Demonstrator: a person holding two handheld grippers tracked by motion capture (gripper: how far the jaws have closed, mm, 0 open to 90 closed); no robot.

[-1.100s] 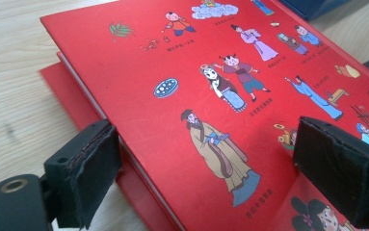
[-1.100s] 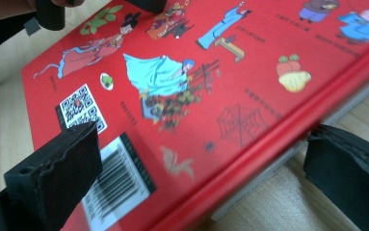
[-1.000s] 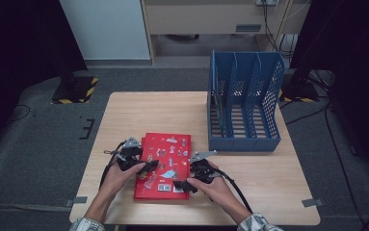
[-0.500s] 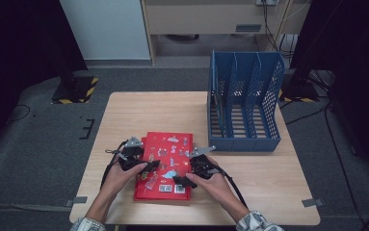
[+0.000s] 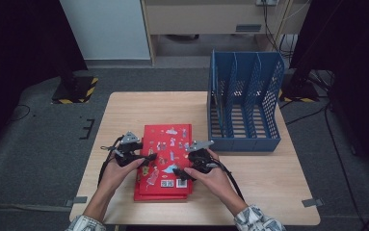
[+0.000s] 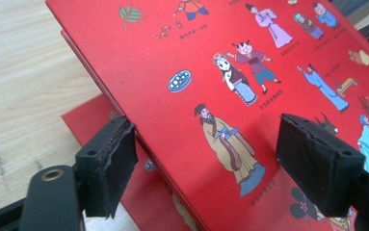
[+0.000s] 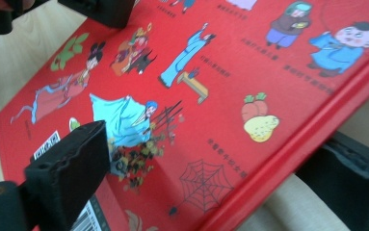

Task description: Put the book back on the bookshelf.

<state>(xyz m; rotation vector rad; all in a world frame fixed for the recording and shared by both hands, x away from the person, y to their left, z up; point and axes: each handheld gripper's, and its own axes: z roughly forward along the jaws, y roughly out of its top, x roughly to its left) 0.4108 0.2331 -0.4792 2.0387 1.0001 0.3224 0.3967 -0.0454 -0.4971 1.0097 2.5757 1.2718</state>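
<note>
Down by the near edge of the counter [image 5: 269,202], a stack of red books [image 5: 165,159] lay a little left of the middle, its long sides running away from the person. The top book [image 6: 249,86] was tilted up off the one beneath [image 6: 93,120], which showed as a red corner lying flat on the wood. The left gripper [image 5: 141,158] sat at the stack's left side, jaws wide apart, one pad below the raised left edge and the other above the cover, not clamped. The right gripper [image 5: 184,173] was at the right side, also wide open, one jaw over the picture cover and the other under the book's thick right edge. Bare wood lay open to the right of the hands and beyond the books. Farther off, at the far right corner, stood a blue file rack [image 5: 244,103], well apart from the books.
</note>
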